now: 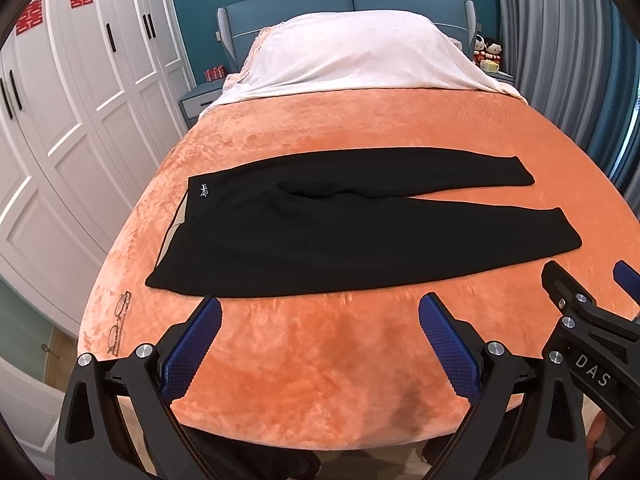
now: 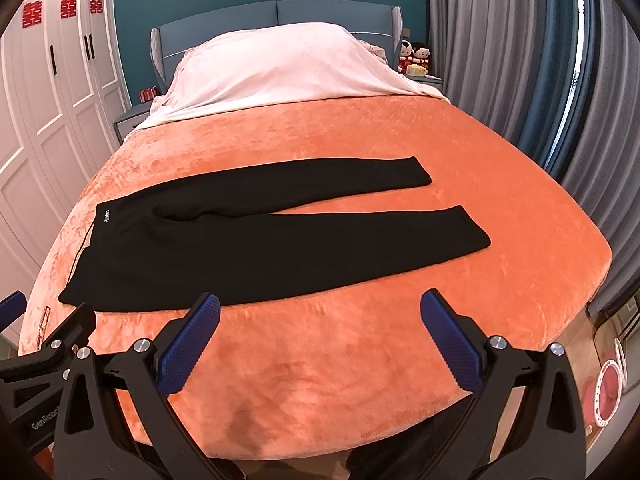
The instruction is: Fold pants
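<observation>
Black pants [image 1: 304, 232] lie flat and spread out on the orange bedspread [image 1: 340, 360], waistband to the left, both legs pointing right and slightly apart. They also show in the right wrist view [image 2: 256, 248]. My left gripper [image 1: 320, 316] is open and empty, hovering near the bed's front edge just short of the pants' near hem. My right gripper [image 2: 320, 316] is open and empty at the same height, to the right of the left one. The right gripper also shows at the right edge of the left wrist view [image 1: 584, 280].
A pair of glasses [image 1: 119, 322] lies on the bedspread at the front left corner. A white sheet covers the pillows [image 1: 352, 56] at the head of the bed. White wardrobes [image 1: 60, 120] stand to the left, grey curtains [image 2: 540, 80] to the right.
</observation>
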### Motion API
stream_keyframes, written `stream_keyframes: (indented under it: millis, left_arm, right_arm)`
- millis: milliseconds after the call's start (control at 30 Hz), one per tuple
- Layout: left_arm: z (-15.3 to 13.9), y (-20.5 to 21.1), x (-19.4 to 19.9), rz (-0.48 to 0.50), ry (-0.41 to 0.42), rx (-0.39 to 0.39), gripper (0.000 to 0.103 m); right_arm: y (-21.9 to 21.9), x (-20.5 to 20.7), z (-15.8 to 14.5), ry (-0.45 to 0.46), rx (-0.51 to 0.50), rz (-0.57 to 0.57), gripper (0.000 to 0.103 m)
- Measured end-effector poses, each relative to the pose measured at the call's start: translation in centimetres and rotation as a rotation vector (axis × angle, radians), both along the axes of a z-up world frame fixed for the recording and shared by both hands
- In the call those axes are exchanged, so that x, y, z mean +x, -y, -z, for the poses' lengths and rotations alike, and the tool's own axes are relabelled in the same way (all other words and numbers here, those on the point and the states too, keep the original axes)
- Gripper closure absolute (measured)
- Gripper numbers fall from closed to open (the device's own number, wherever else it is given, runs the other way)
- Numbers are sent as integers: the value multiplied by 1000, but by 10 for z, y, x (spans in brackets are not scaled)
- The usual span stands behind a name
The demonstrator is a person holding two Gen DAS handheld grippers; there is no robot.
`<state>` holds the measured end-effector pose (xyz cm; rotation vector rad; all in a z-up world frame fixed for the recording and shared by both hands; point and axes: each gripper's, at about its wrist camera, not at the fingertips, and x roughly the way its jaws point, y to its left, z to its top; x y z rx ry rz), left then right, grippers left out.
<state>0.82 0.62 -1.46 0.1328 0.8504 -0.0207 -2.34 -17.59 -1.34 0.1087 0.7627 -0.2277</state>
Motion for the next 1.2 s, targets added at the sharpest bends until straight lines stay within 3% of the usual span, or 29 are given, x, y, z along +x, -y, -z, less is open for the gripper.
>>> stream_keyframes:
  millis: [533, 1200]
  left_arm:
    - [10, 5, 14, -12, -37, 5, 6]
    - [47, -3, 73, -48, -139, 19, 6]
  right_arm:
    - [-1, 12, 10, -40, 0, -8, 5]
    - [13, 65, 46, -138, 16, 9, 5]
